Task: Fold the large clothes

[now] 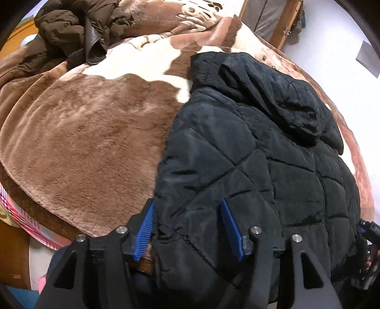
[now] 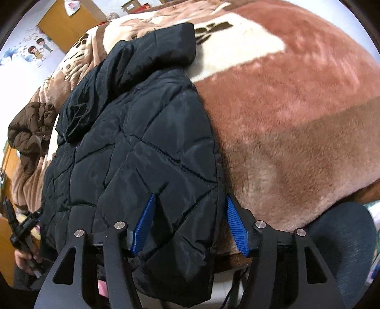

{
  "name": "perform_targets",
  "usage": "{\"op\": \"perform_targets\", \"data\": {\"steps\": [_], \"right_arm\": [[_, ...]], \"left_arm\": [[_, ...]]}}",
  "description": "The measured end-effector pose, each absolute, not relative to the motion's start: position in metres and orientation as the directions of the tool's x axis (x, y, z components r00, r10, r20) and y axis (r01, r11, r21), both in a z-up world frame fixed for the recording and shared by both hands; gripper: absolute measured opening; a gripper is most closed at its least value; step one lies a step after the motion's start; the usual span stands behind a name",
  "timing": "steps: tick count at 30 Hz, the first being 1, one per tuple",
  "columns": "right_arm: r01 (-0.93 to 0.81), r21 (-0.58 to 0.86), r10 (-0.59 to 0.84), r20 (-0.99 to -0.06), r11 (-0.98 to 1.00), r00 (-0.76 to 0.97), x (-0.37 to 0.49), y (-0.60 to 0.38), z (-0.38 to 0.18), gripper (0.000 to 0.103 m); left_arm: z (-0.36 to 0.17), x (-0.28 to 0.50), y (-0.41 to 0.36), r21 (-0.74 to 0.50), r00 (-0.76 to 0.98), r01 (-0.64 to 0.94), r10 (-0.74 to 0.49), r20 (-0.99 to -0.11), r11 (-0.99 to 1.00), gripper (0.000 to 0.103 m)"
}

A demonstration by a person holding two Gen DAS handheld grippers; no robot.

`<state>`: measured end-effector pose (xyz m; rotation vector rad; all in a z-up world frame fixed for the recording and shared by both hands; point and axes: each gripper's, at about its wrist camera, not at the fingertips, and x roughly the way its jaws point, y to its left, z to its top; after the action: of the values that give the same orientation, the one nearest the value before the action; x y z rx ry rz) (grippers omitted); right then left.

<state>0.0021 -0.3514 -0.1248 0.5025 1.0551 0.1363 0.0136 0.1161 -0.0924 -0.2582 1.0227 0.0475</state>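
A black quilted hooded jacket (image 1: 249, 147) lies front up on a brown and cream plush blanket (image 1: 90, 123), hood toward the far side. Its hem hangs over the near bed edge. My left gripper (image 1: 187, 214) is open, its blue fingers (image 1: 144, 228) straddling the jacket's left bottom corner. In the right wrist view the same jacket (image 2: 133, 147) lies on the blanket (image 2: 296, 118), and my right gripper (image 2: 190, 209) is open with its blue fingers (image 2: 235, 225) straddling the right bottom corner. Neither gripper pinches the fabric.
A crumpled dark brown jacket (image 1: 71, 31) lies at the far left of the bed, also showing in the right wrist view (image 2: 28, 126). Wooden furniture (image 1: 282, 21) and a white wall stand beyond the bed. The person's leg (image 2: 344, 249) is at the near edge.
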Motion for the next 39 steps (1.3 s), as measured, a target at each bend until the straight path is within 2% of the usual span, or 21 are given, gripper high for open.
{"op": "perform_targets", "data": {"steps": [7,9,10,11,13,16,20,23,27,35,39], "right_arm": [[0.131,0.451,0.362,-0.831,0.883,0.422,0.007,-0.339,-0.135,0.059],[0.116,0.471,0.381,-0.814,0.874,0.438,0.006,-0.339,-0.130,0.039],[0.106,0.488,0.395,-0.800,0.866,0.452,0.005,-0.339,-0.125,0.025],[0.097,0.495,0.402,-0.792,0.863,0.460,0.004,-0.338,-0.121,0.018],[0.066,0.510,0.417,-0.765,0.858,0.492,0.000,-0.338,-0.106,0.014],[0.005,0.553,0.460,-0.697,0.833,0.550,-0.009,-0.344,-0.075,0.012],[-0.081,0.549,0.475,-0.630,0.832,0.614,-0.025,-0.350,-0.031,0.012],[-0.092,0.569,0.490,-0.602,0.817,0.631,-0.040,-0.354,-0.021,0.012],[-0.091,0.622,0.521,-0.556,0.777,0.648,-0.051,-0.362,-0.019,0.012],[-0.148,0.676,0.541,-0.417,0.721,0.730,0.007,-0.369,0.029,0.012],[-0.131,0.691,0.519,-0.389,0.710,0.761,0.058,-0.379,0.051,0.012]], "left_arm": [[-0.108,0.021,0.104,-0.169,0.434,-0.140,-0.093,-0.896,0.976,0.064],[-0.105,0.022,0.100,-0.156,0.434,-0.133,-0.084,-0.897,0.979,0.055],[-0.101,0.021,0.098,-0.162,0.444,-0.123,-0.092,-0.892,0.979,0.040],[-0.097,0.019,0.096,-0.167,0.454,-0.117,-0.097,-0.886,0.979,0.026],[-0.081,0.015,0.099,-0.216,0.488,-0.120,-0.132,-0.863,0.969,0.019],[-0.047,0.011,0.109,-0.320,0.567,-0.116,-0.202,-0.798,0.940,0.016],[0.000,0.007,0.111,-0.326,0.654,-0.065,-0.207,-0.728,0.943,0.016],[0.015,-0.001,0.116,-0.335,0.676,-0.051,-0.214,-0.706,0.941,0.016],[0.019,-0.009,0.127,-0.412,0.683,-0.054,-0.268,-0.679,0.909,0.016],[0.054,0.037,0.125,-0.483,0.743,-0.024,-0.308,-0.594,0.875,0.016],[0.070,0.089,0.132,-0.519,0.765,-0.041,-0.307,-0.566,0.854,0.016]]}}
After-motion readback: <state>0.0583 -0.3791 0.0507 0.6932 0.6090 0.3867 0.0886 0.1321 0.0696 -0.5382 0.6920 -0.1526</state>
